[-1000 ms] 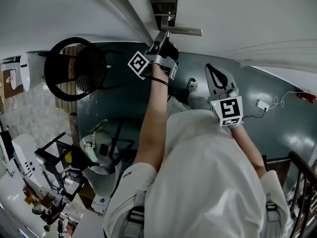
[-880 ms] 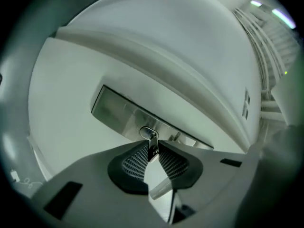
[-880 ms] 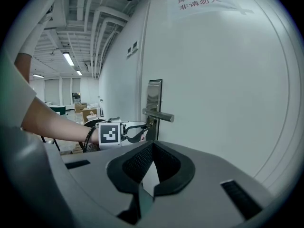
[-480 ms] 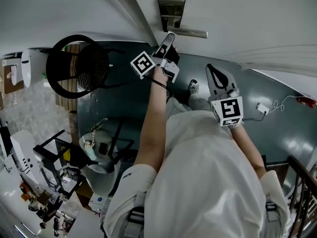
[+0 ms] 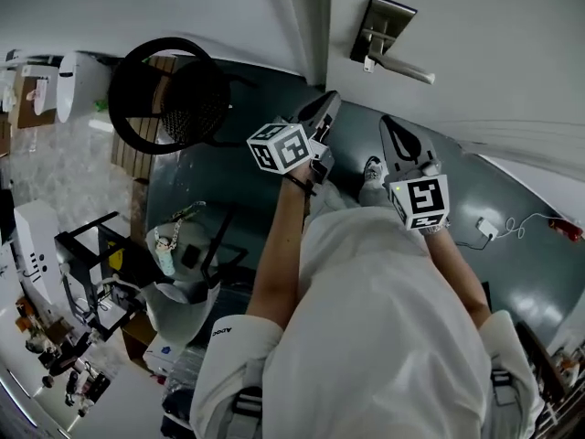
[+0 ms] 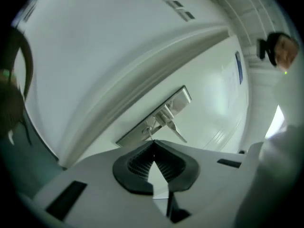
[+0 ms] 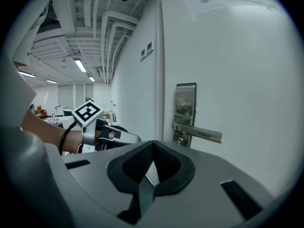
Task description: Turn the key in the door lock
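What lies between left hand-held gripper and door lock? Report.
Nothing: the left gripper view shows only air from left hand-held gripper to door lock.

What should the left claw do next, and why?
Probably open the left gripper and bring it to the small metal key below the silver lever handle: its jaws have just closed on nothing, away from the white door.

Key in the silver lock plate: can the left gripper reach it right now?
Probably yes. Nothing stands between the left gripper and the small metal key below the silver lever handle on the white door. The gripper is off the door, jaws shut and empty, so they must open first.
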A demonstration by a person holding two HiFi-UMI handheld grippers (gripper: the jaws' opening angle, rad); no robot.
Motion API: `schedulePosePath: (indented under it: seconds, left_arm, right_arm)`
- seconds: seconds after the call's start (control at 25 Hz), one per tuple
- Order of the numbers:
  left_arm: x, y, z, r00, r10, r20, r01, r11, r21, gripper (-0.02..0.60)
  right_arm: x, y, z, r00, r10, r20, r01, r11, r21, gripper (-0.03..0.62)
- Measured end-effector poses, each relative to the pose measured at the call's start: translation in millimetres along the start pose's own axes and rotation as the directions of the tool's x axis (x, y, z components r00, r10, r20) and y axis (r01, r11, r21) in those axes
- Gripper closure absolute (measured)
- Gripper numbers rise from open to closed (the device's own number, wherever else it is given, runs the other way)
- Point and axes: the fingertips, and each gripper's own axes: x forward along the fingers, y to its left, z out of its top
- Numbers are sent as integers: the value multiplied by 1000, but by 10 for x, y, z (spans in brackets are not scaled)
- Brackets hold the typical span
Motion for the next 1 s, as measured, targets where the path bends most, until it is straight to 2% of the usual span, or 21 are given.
schedulePosePath:
  seconds: [0.04, 0.12, 0.24, 0.32, 0.4, 0.48, 0.6, 0.68, 0.84, 1.0]
  left_arm:
    - [-161, 14, 58, 999, 52, 2, -52, 994, 93, 574]
    - [-509, 71, 165, 987, 156, 29, -159, 960, 229, 574]
    - [-1042, 151, 317, 955, 277, 103, -296, 893, 339, 574]
    - [-1428, 201, 440, 911, 369, 184, -412, 817, 402, 574]
    - [-1834, 227, 585, 845, 453, 285, -535, 717, 447, 574]
    - [-2224, 226, 720, 778, 501, 380, -628, 632, 454, 574]
    - [-2733, 250, 900, 684, 545, 485, -728, 547, 413, 574]
    - [-2993, 255, 968, 624, 574, 529, -779, 504, 373, 574]
    - [-3299, 224, 944, 532, 617, 580, -843, 450, 295, 574]
    - [-3406, 217, 920, 424, 663, 618, -903, 361, 232, 574]
  right_arm:
    - [81, 109, 49, 1000, 23, 7, -23, 1000, -2, 602]
    - [243, 353, 151, 997, 74, 23, -74, 997, -5, 602]
    - [472, 763, 311, 986, 161, 44, -160, 987, -7, 602]
    - [590, 1065, 443, 973, 224, 61, -223, 975, -12, 602]
    - [679, 1372, 609, 955, 283, 87, -282, 959, -23, 602]
    - [750, 1673, 776, 935, 334, 118, -331, 943, -43, 602]
    - [866, 2084, 976, 902, 405, 150, -397, 914, -80, 602]
    - [918, 2302, 1056, 879, 453, 151, -442, 892, -98, 602]
    - [950, 2565, 1114, 836, 530, 145, -516, 848, -123, 602]
    - [1032, 2599, 1126, 804, 578, 140, -567, 816, -117, 602]
